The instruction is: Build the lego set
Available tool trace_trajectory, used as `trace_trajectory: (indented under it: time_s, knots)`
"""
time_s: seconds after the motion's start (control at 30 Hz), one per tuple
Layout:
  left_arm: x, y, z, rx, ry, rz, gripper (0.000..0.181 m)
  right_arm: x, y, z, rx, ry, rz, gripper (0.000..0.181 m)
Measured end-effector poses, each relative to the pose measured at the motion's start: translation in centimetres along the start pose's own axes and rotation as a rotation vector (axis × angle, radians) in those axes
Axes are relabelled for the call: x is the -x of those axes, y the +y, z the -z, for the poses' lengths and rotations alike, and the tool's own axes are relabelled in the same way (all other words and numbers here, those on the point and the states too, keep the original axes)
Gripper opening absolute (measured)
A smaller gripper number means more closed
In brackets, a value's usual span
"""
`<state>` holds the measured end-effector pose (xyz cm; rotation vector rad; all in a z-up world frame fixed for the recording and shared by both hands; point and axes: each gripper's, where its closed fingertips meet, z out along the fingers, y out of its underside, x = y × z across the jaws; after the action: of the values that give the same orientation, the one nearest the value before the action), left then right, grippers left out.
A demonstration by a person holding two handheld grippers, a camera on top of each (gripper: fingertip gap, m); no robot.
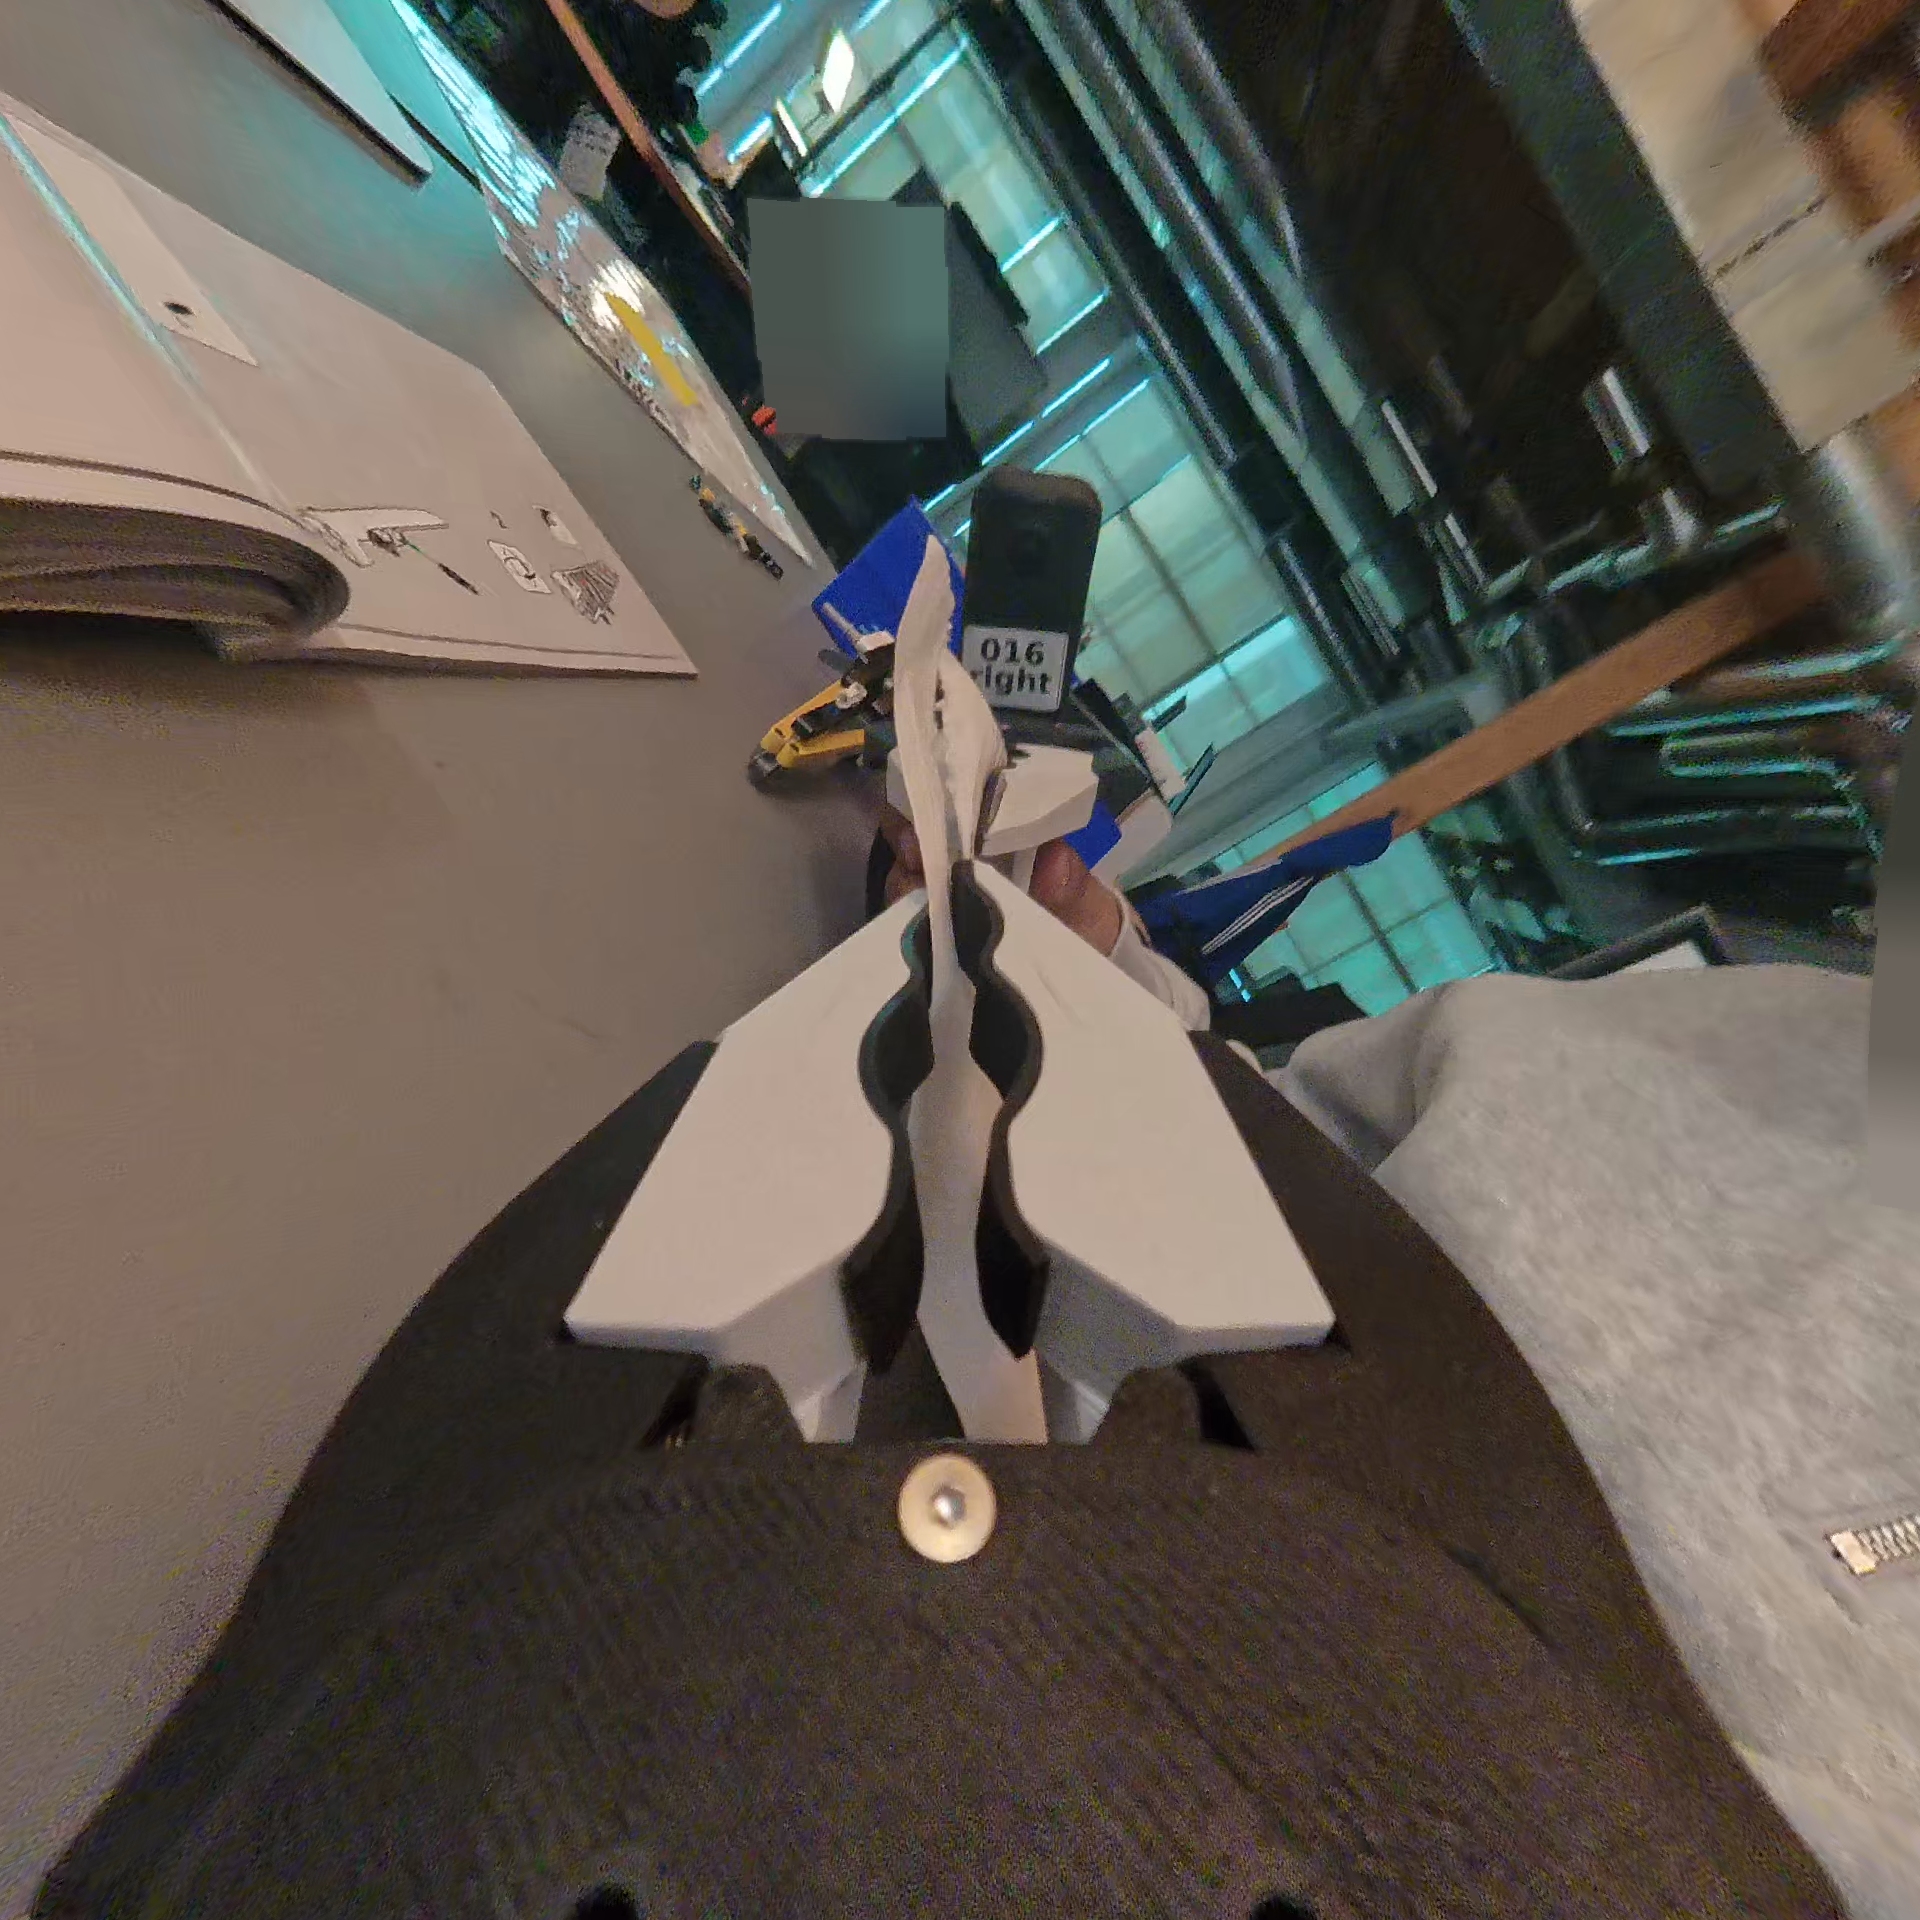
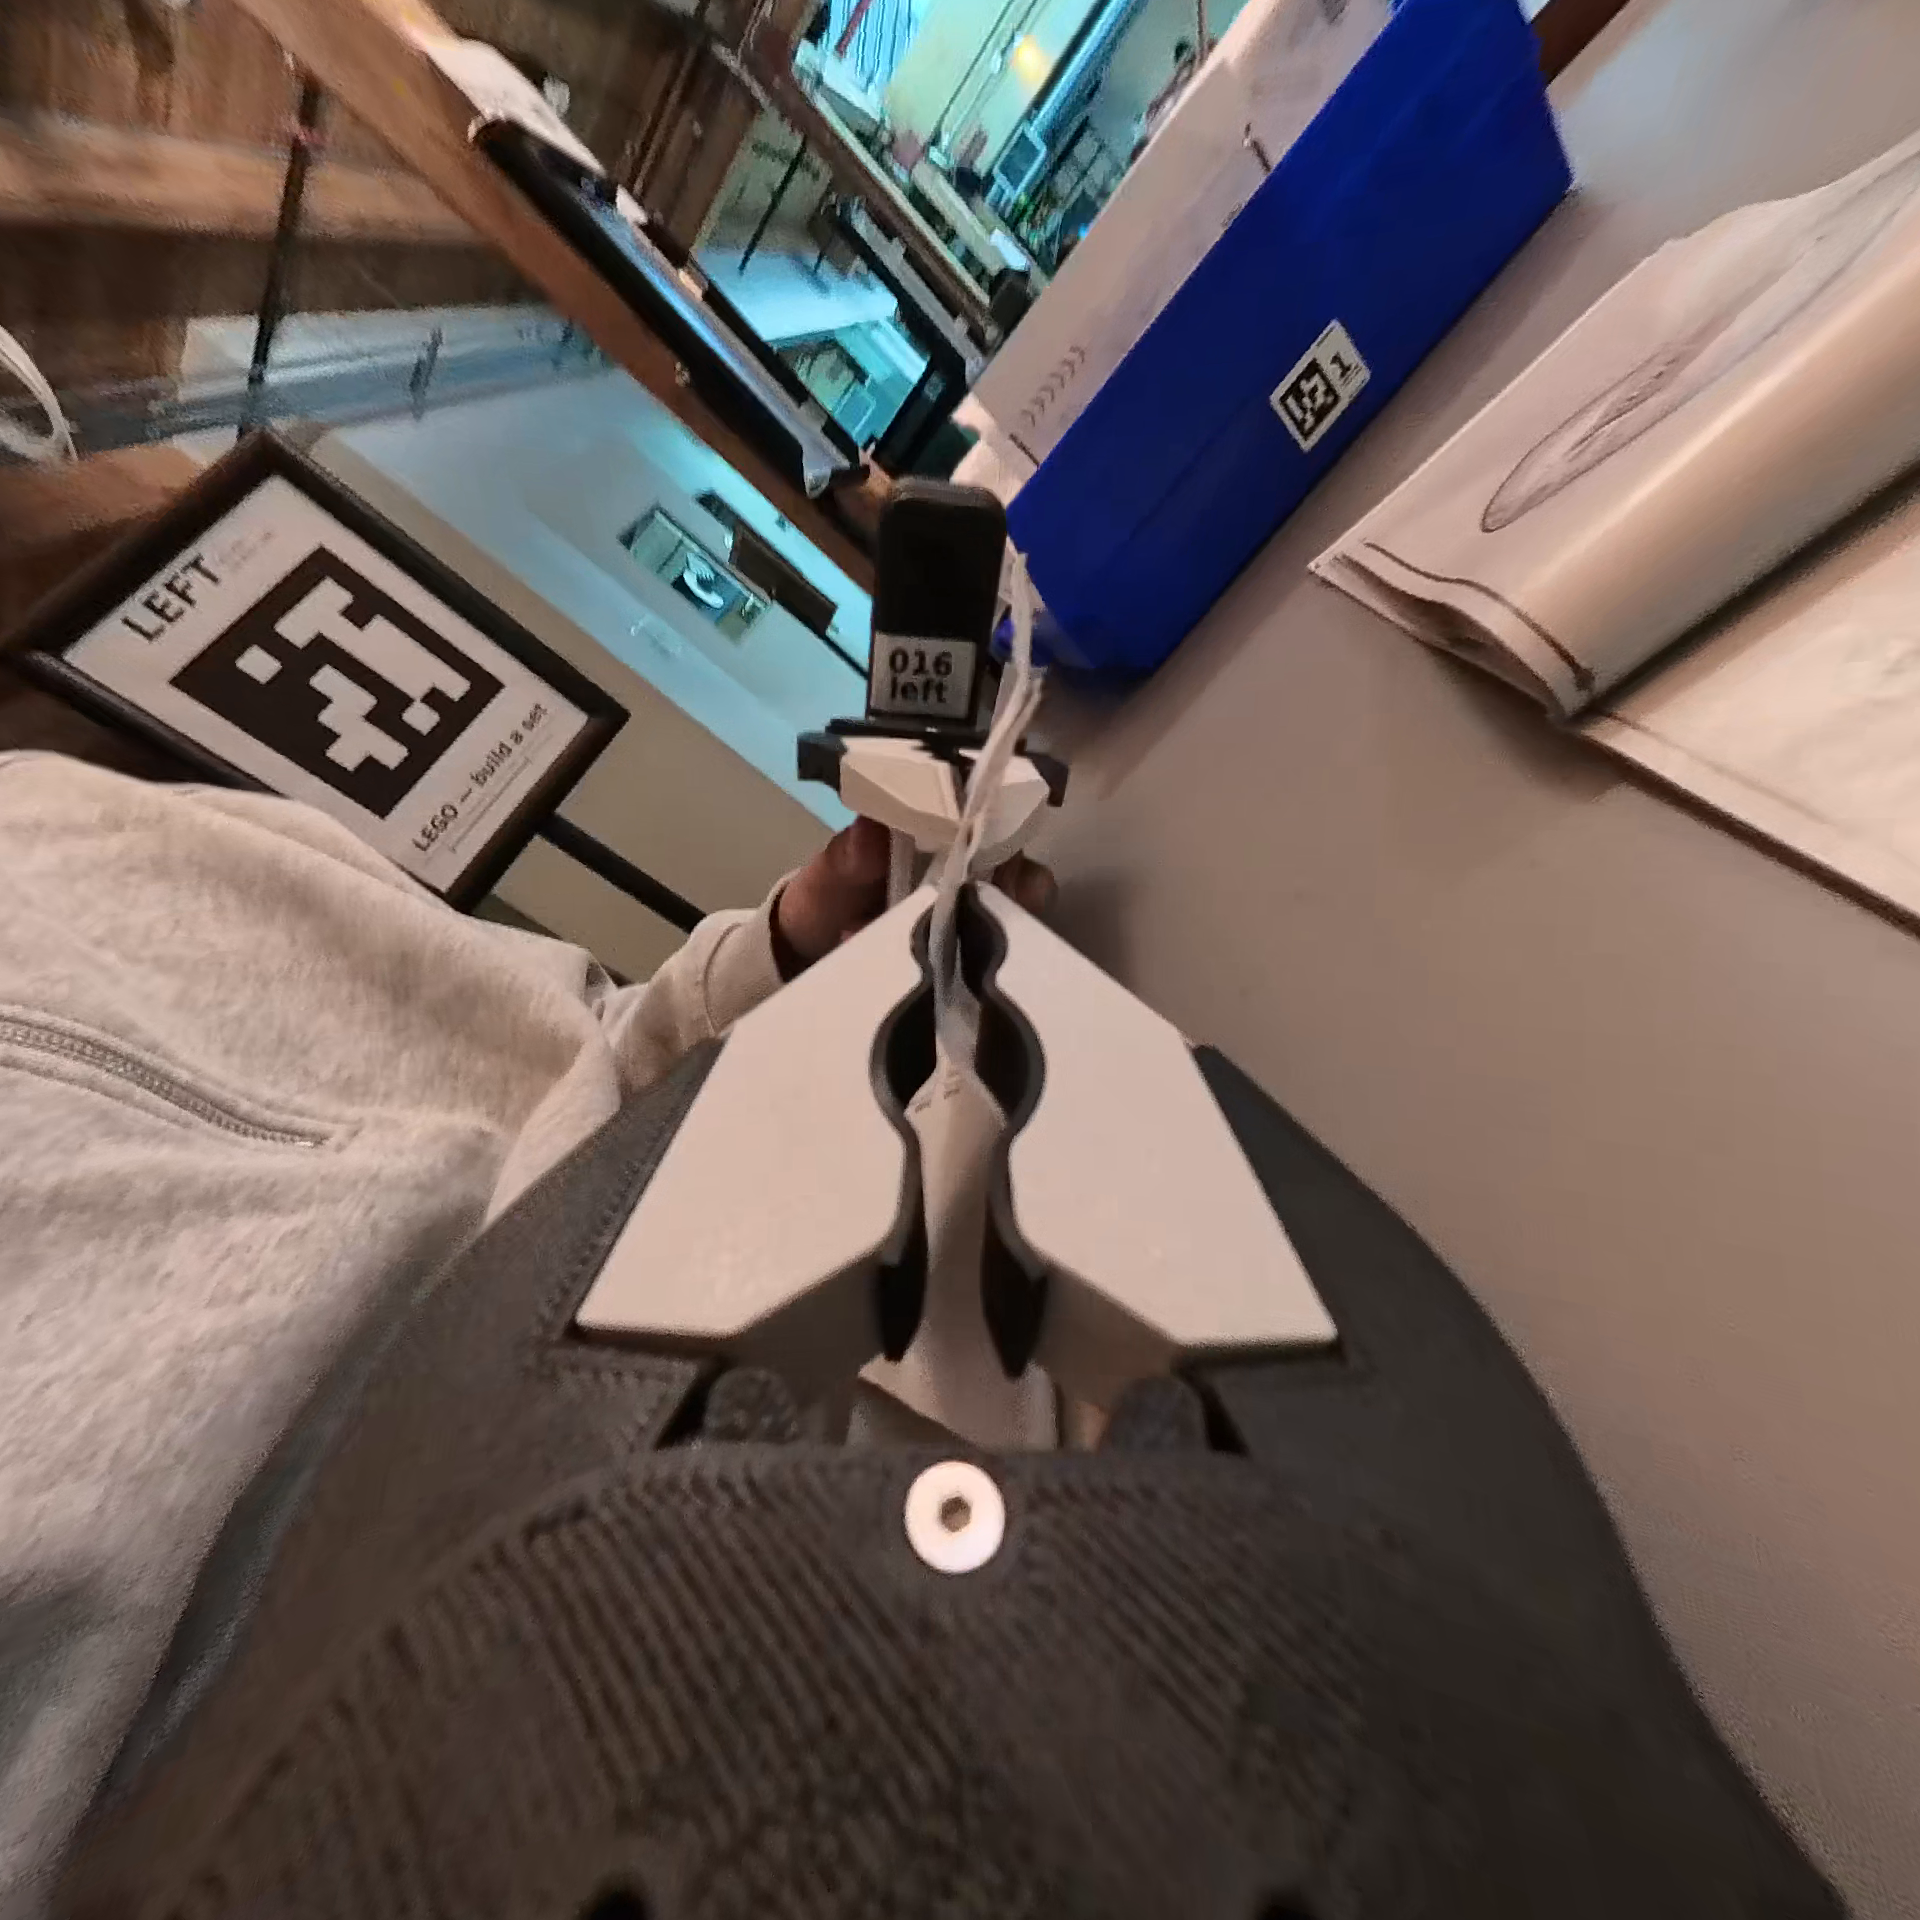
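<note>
- Table (image 1: 260,987) first, grey and wide, filling the left of the left wrist view and tipped hard with the camera.
- Next we take in the open instruction booklet (image 1: 436,540) lying flat on it, pages curled at the near edge.
- Over in the right wrist view we see a blue bin (image 2: 1247,343) standing on the tabletop beyond the booklet, with a black-and-white marker sticker on its side.
- We see the left gripper (image 1: 961,883) closed tight on a white paper bag (image 1: 951,1195), which runs crumpled down between the wavy dark pads.
- Our right gripper (image 2: 951,904) is clamped on the same white bag from the opposite end, so the two grippers face each other tip to tip with the bag stretched between.
- A small yellow-and-black lego model (image 1: 821,717) sits on the table just behind the far gripper, near the edge.
- We spot a few tiny loose lego pieces (image 1: 738,525) farther back along the table, too small to make out.
</note>
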<state>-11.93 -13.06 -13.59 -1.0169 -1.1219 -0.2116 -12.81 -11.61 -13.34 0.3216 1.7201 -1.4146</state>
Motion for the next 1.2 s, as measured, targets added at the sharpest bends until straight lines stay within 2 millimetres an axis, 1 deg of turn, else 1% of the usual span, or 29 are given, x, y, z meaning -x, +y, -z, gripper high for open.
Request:
trace_trajectory:
  time_s: [0.1, 0.23, 0.37, 0.4, 0.47, 0.5, 0.53, 0.6, 0.8, 0.97, 1.0, 1.1, 1.17, 1.2]
  knots:
    - [0.4, 0.1, -0.6, -0.016, -0.046, -0.018, 0.0, -0.2, 0.1, 0.7, -0.032, 0.044, -0.026, 0.0]
    - [0.8, -0.2, -1.1, -0.066, -0.068, 0.036, 0.0, -0.6, 0.1, 1.3, -0.073, 0.099, -0.063, 0.0]
    - [1.2, -0.1, -1.5, -0.109, -0.13, 0.019, 0.0, -0.9, 0.3, 2.0, -0.114, 0.13, -0.093, 0.0]
    - [1.3, -0.6, -1.1, -0.144, -0.139, 0.028, 0.0, -0.9, 0.3, 2.3, -0.124, 0.14, -0.097, 0.0]
    - [1.8, -2.5, 0.9, -0.257, -0.129, 0.078, 0.0, -1.1, 0.5, 3.5, -0.152, 0.181, -0.101, 0.0]
    - [2.0, -3.2, 1.8, -0.288, -0.132, 0.077, 0.0, -1.2, 0.9, 4.1, -0.157, 0.195, -0.112, 0.0]
    - [2.1, -3.3, 2.3, -0.275, -0.147, 0.056, 0.0, -0.9, 1.2, 4.5, -0.164, 0.189, -0.121, 0.0]
    - [2.1, -3.2, 2.2, -0.257, -0.164, 0.024, 0.0, -0.8, 1.7, 4.5, -0.156, 0.218, -0.104, 0.0]
    - [2.2, -3.3, 2.1, -0.263, -0.172, 0.009, 0.0, -0.7, 2.0, 5.3, -0.148, 0.251, -0.095, 0.0]
    - [2.1, -3.4, 1.9, -0.274, -0.197, -0.026, 0.0, 0.0, 2.3, 5.9, -0.147, 0.273, -0.068, 0.0]
    - [2.2, -3.7, 2.0, -0.291, -0.207, -0.029, 0.0, -0.1, 2.3, 6.2, -0.154, 0.284, -0.069, 0.0]
    - [2.3, -5.2, 3.9, -0.363, -0.215, -0.038, 0.0, -0.2, 2.5, 7.6, -0.195, 0.288, -0.091, 0.0]
    - [2.1, -4.9, 3.6, -0.317, -0.234, -0.088, 0.0, 0.0, 2.6, 7.7, -0.198, 0.279, -0.088, 0.0]
    - [1.7, -4.8, 3.3, -0.302, -0.215, -0.101, 0.0, -0.1, 2.7, 7.7, -0.182, 0.295, -0.068, 0.0]
